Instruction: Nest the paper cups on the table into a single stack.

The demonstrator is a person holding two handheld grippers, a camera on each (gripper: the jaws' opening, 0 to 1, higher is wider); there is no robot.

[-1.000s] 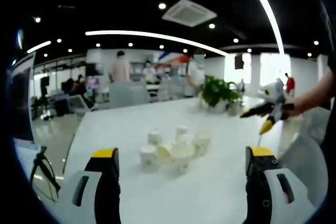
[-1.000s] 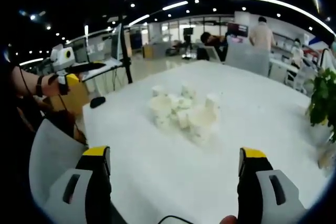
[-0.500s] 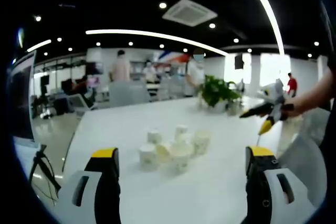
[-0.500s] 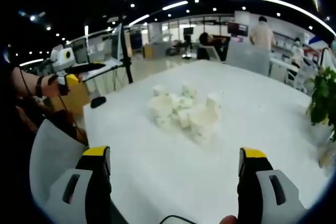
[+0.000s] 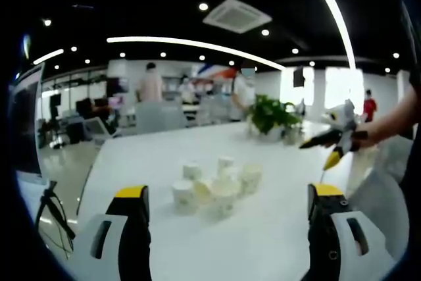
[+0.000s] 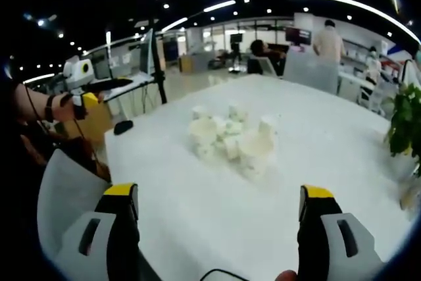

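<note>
White table [image 5: 276,228] holds clustered paper cups [image 5: 214,185] (print blurred, unreadable)

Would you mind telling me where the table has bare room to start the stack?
The white table is bare between the right gripper and the paper cups. The cups crowd the middle; a potted plant borders the far side.

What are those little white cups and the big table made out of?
The paper cups look like thin matte paper: pale, dull, faintly printed, though too blurred to be sure. The white table looks like smooth laminate or painted board, with a soft sheen; its real material is unclear.
</note>
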